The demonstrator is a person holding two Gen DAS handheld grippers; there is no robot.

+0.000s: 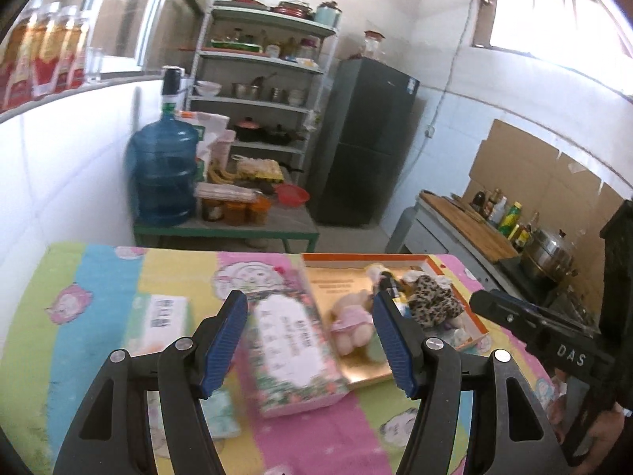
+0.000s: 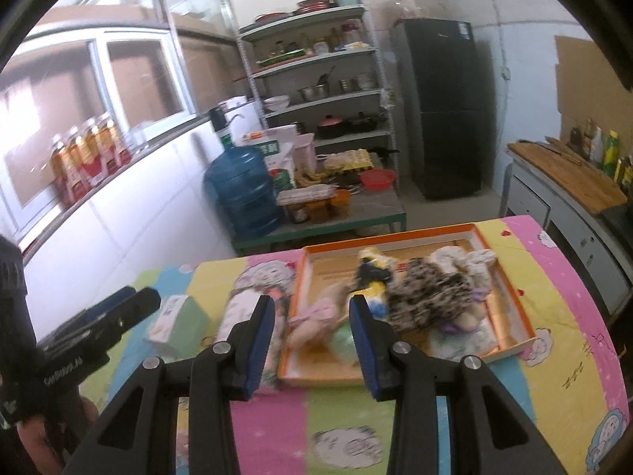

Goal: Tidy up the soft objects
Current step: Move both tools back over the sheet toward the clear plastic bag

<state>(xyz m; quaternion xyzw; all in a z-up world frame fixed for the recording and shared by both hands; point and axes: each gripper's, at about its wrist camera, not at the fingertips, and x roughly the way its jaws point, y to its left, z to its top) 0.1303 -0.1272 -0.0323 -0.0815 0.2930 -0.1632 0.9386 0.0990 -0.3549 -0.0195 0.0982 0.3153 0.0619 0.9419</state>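
Observation:
An orange-rimmed tray [image 1: 480, 326] [image 2: 514, 342] lies at the far right of the cartoon-print table cover. It holds soft toys: a pink-dressed plush [image 1: 352, 326] [image 2: 312, 322], a leopard-print plush [image 1: 435, 303] [image 2: 427, 293], a yellow-and-black toy [image 2: 372, 273] and white cloth pieces [image 2: 474, 261]. My left gripper [image 1: 308, 342] [image 2: 138, 301] hovers open and empty above a floral box [image 1: 292, 352] [image 2: 241, 308]. My right gripper [image 2: 312, 340] [image 1: 486, 304] hangs open over the tray's near left corner, with nothing between its fingers.
A pale green box [image 1: 162, 322] [image 2: 178, 320] lies left of the floral box. Beyond the table are a low green bench with a blue water jug [image 1: 164, 174], a shelf rack [image 1: 261, 79] and a dark fridge [image 1: 364, 142]. A counter with a pot [image 1: 550, 253] runs along the right.

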